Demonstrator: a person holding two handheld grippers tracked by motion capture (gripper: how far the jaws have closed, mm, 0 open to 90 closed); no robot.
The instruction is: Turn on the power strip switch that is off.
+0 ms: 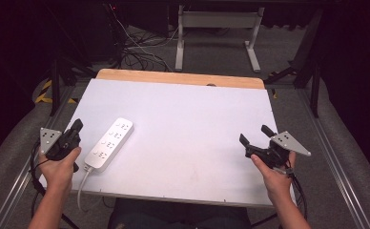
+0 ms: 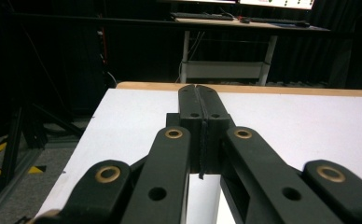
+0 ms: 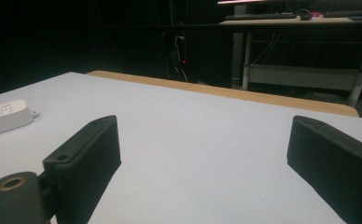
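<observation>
I see the left gripper (image 1: 76, 128) at lower left of the high view, jaws pressed together on nothing, held low by the left hand (image 1: 59, 164) near the table's (image 1: 197, 119) left edge. The power strip (image 1: 109, 143) lies just beside it, slanted, cord trailing off the near edge. At lower right, the right gripper (image 1: 255, 134) has its jaws spread wide and empty, the right hand (image 1: 274, 176) by the near right corner. Between them is bare white surface.

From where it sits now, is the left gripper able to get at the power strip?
Probably yes. The left gripper sits just beside the power strip with bare table between them, but its jaws are shut and would need opening first.
</observation>
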